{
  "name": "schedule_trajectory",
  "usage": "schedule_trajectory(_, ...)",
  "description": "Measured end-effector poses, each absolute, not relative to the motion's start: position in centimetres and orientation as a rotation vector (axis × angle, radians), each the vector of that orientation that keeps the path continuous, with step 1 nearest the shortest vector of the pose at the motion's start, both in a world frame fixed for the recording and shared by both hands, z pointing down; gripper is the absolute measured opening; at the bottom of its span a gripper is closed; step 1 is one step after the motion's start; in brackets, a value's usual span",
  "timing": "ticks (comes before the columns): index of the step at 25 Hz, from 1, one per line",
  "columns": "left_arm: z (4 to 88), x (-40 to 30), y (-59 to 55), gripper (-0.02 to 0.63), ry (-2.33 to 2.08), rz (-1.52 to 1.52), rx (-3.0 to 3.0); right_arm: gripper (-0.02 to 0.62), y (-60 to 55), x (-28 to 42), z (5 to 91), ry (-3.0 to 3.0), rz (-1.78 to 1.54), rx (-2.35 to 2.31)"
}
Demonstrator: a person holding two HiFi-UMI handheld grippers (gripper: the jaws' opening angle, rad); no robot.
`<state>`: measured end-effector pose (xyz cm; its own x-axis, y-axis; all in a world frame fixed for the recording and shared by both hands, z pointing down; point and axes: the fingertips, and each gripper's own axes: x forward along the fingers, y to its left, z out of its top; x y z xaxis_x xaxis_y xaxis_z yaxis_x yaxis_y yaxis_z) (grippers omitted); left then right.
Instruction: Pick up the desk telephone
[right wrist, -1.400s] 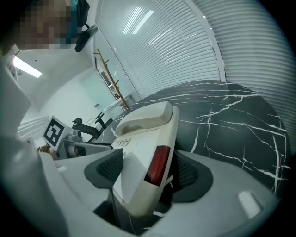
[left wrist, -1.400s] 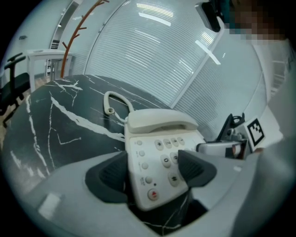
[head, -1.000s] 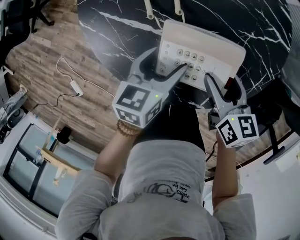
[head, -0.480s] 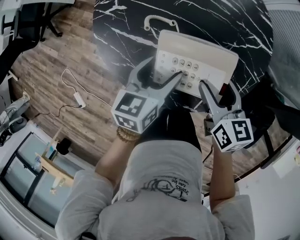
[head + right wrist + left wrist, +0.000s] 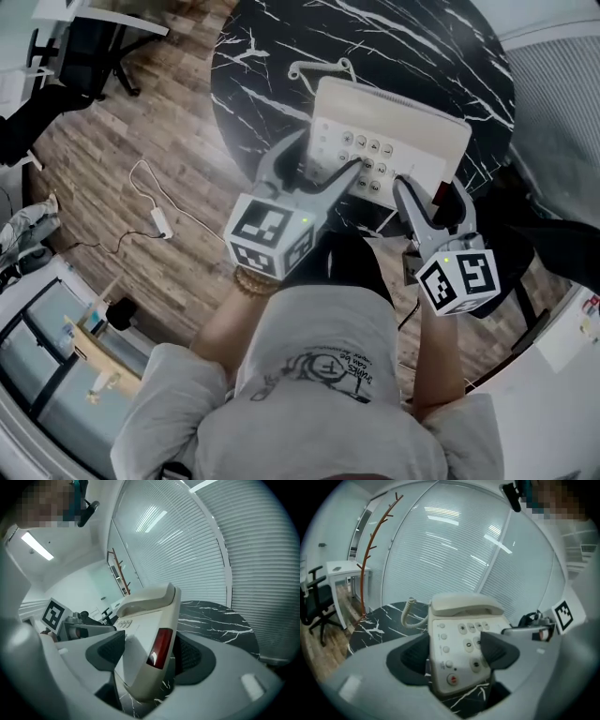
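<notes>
The beige desk telephone (image 5: pixel 403 127) with its handset on the cradle is held between both grippers above the round black marble table (image 5: pixel 375 47). My left gripper (image 5: pixel 323 159) is shut on the phone's left keypad edge, its jaws on either side of the front corner (image 5: pixel 461 639). My right gripper (image 5: pixel 431 192) is shut on the phone's right side (image 5: pixel 145 634), beside a dark red panel (image 5: pixel 161 646). The coiled handset cord (image 5: pixel 319 66) hangs off the phone's far side. The phone tilts upward in the right gripper view.
A wooden floor with a white cable and adapter (image 5: pixel 155 216) lies to the left. A black office chair (image 5: pixel 84 47) stands at the upper left. A coat rack (image 5: pixel 370 555) and a white desk (image 5: pixel 342 569) stand by the blinds.
The phone and both grippers have risen together. The table now looks smaller and lies farther below them. Both grips are unchanged.
</notes>
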<state>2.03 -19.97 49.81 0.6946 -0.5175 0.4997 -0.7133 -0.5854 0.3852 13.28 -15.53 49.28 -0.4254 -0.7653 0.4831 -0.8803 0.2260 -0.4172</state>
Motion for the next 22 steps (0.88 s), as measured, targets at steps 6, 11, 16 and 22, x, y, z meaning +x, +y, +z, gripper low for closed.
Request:
schedule_trajectory(6, 44.9, 2.1, -19.9, 0.344, -0.973, 0.41, 2.363, 0.315, -15.5, 13.4, 44.4, -2.344, 0.925, 1.597)
schedule_trajectory(11, 40.4, 2.2, -19.2, 0.344, -0.975, 0.387, 2.378, 0.316, -14.9, 13.4, 39.8, -2.35, 0.898, 1.613)
schedule_trajectory(16, 37.1, 2.4, -18.7, 0.344, -0.991, 0.355, 2.402, 0.316, -14.3, 13.6, 36.5, -2.371, 0.857, 1.644)
schedule_trajectory(22, 33.5, 2.4, -17.8, 0.345, -1.014, 0.332, 2.432, 0.316, -13.5, 13.6, 33.0, -2.404, 0.818, 1.669)
